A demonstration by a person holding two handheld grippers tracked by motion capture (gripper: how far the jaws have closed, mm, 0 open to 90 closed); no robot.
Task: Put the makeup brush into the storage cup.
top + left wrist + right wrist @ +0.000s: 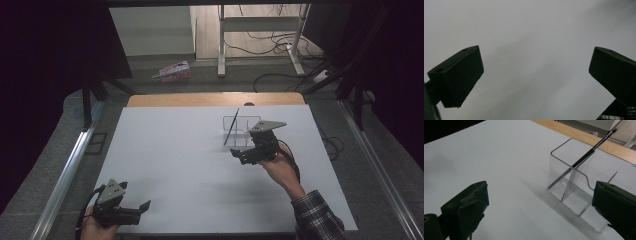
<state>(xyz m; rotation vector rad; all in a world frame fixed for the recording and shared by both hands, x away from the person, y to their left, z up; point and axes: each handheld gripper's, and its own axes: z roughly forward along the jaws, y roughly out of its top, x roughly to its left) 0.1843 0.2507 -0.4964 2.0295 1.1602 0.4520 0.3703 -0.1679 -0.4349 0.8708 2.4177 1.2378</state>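
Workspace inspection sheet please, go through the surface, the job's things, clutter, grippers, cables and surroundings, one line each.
Surface: white board laid over a wooden table.
Job's things: clear divided organizer on the board; a thin dark brush leans inside one compartment.
Clutter: nothing seen on the board.
Grippers: left gripper open, at the near left edge; right gripper open, beside the organizer, holding nothing.
Cables: one trails from each gripper; more lie on the floor beyond the table.
Surroundings: metal stand legs, a pink box on the floor.

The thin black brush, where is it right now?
The brush leans tilted in the end compartment of the clear organizer, on the white board's far right part, just beyond the open right tongs.
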